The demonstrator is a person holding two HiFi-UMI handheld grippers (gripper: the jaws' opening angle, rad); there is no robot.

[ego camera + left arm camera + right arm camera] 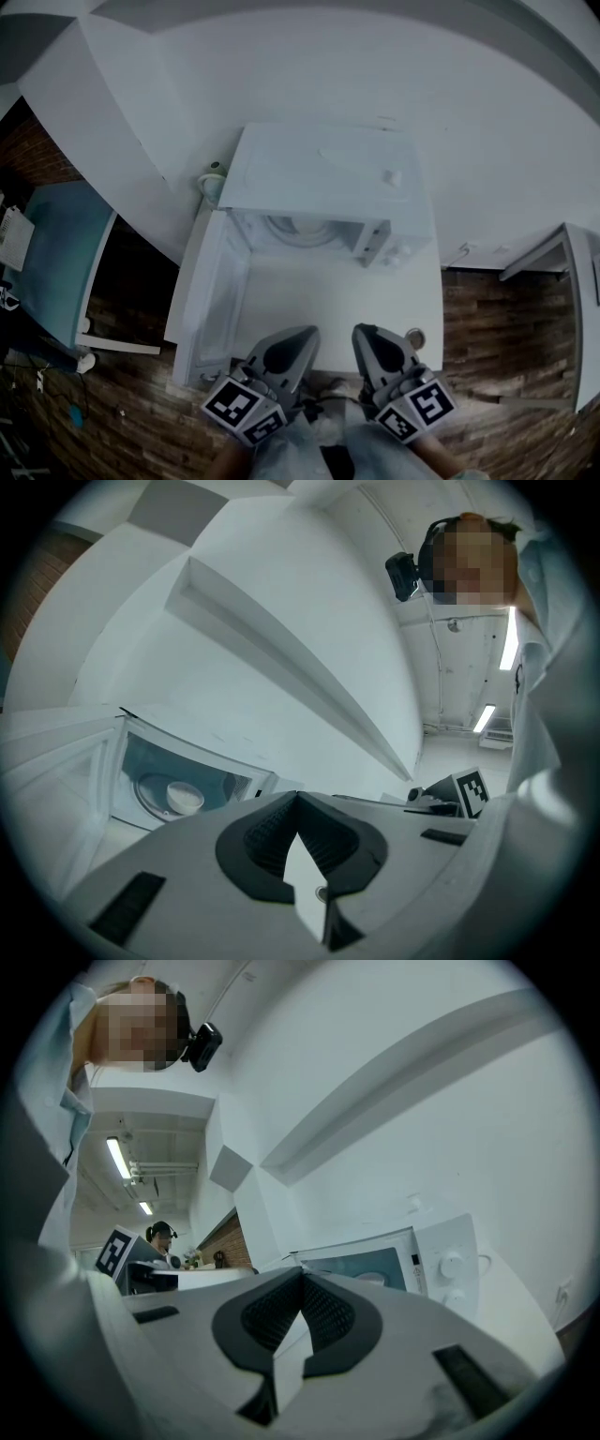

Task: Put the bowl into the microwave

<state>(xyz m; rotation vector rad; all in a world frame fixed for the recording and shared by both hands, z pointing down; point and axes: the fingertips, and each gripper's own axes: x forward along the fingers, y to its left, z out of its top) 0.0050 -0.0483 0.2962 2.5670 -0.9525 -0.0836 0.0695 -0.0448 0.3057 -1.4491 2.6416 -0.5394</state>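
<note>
The white microwave [323, 187] stands on a white table [422, 305] with its door [208, 300] swung open to the left. In the left gripper view a white bowl [185, 797] sits on the turntable inside the microwave's cavity [220, 778]. My left gripper [298, 339] and right gripper [367, 336] hover side by side at the table's near edge, in front of the opening. Both are shut, with nothing between the jaws. The left gripper [297, 799] points toward the cavity. The right gripper [302, 1274] faces the microwave's control panel [450, 1269].
A small round object [415, 336] lies on the table by the right gripper. A pale cup-like thing [214, 180] stands left of the microwave. A teal table [56, 253] is at far left, a white desk [562, 272] at right. A person [161, 1235] stands far back.
</note>
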